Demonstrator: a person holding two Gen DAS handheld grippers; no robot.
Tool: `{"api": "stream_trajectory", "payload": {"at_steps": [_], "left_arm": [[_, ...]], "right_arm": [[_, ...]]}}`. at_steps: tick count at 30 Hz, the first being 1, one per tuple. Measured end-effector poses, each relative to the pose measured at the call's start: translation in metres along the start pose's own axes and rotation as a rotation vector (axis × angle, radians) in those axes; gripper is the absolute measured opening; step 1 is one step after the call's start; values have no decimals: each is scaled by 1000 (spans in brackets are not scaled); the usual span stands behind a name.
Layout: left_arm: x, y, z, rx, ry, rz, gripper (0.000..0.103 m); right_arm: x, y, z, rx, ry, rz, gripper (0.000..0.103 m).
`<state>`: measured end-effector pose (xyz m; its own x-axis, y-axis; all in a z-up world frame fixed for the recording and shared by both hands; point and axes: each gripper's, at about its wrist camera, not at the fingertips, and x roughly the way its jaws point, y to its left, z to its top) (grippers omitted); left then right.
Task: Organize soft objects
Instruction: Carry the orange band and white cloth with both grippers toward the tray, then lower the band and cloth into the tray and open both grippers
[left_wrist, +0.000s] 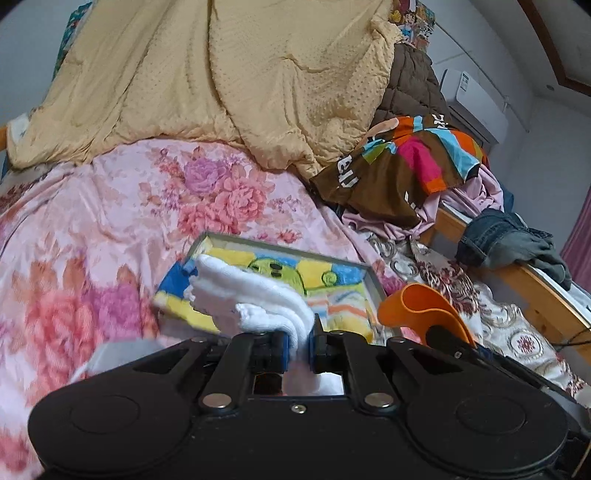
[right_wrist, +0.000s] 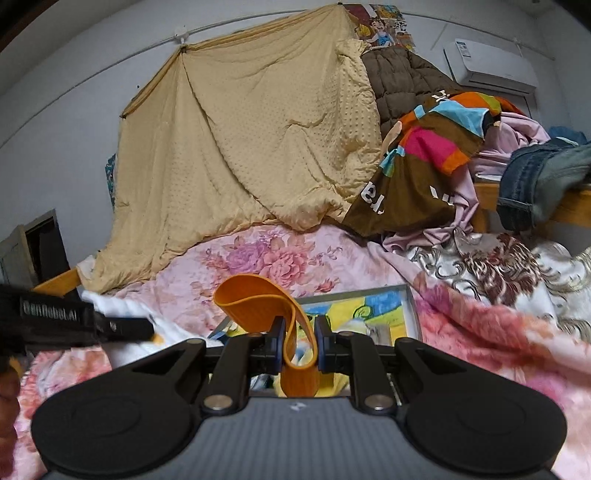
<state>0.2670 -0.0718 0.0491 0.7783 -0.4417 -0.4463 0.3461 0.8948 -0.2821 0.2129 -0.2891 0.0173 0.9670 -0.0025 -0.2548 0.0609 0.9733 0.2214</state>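
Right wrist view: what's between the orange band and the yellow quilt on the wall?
Only the pink floral bedspread lies between the orange band and the yellow quilt; that stretch holds nothing else, seen in the right wrist view.

- Pale grey-white wall (right_wrist: 74, 92) behind the bed; thin cord strung across it, fixed at a small hook.
- Tan dimpled quilt (right_wrist: 240, 147) hangs from the cord, lower edge resting on the bed.
- Bed covered by pink floral sheet (left_wrist: 110, 206).
- Wooden bed rail (left_wrist: 535, 291) on the right, jeans (left_wrist: 509, 240) draped over it.
- White air conditioner (right_wrist: 491, 66) mounted high on the wall, right.
- Cartoon poster (right_wrist: 384, 26) near the quilt's top corner.
- Dark opening with a frame (right_wrist: 40, 243) at far left.
- Light dim, even.
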Motion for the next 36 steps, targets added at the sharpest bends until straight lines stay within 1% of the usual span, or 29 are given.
{"api": "stream_trajectory", "payload": {"at_steps": [3, 6, 9, 12, 14, 17, 23, 26, 32, 36], "left_arm": [[21, 1, 16, -9, -6, 4, 10], [43, 0, 31, -10, -20, 4, 10], [68, -5, 42, 0, -30, -3, 10], [94, -10, 47, 7, -27, -16, 10], [113, -12, 46, 6, -19, -27, 10], [138, -15, 42, -8, -10, -35, 10], [171, -18, 34, -42, 4, -40, 11], [182, -15, 28, -70, 24, -35, 11], [200, -4, 10, -124, 80, 3, 12], [210, 3, 2, -141, 122, 31, 13]], "right_arm": [[25, -6, 4, -9, -3, -15, 18], [47, -18, 9, 15, -8, -35, 18], [66, -39, 11, 77, 2, -64, 19], [82, -61, 8, 137, 27, -95, 19], [92, -74, 5, 179, 40, -107, 19], [101, -88, 3, 237, 61, -98, 19], [117, -97, 3, 284, 78, -95, 22], [125, -98, 1, 292, 99, -89, 22], [136, -97, -1, 295, 137, -79, 23], [147, -92, -1, 263, 186, -78, 25]]}}
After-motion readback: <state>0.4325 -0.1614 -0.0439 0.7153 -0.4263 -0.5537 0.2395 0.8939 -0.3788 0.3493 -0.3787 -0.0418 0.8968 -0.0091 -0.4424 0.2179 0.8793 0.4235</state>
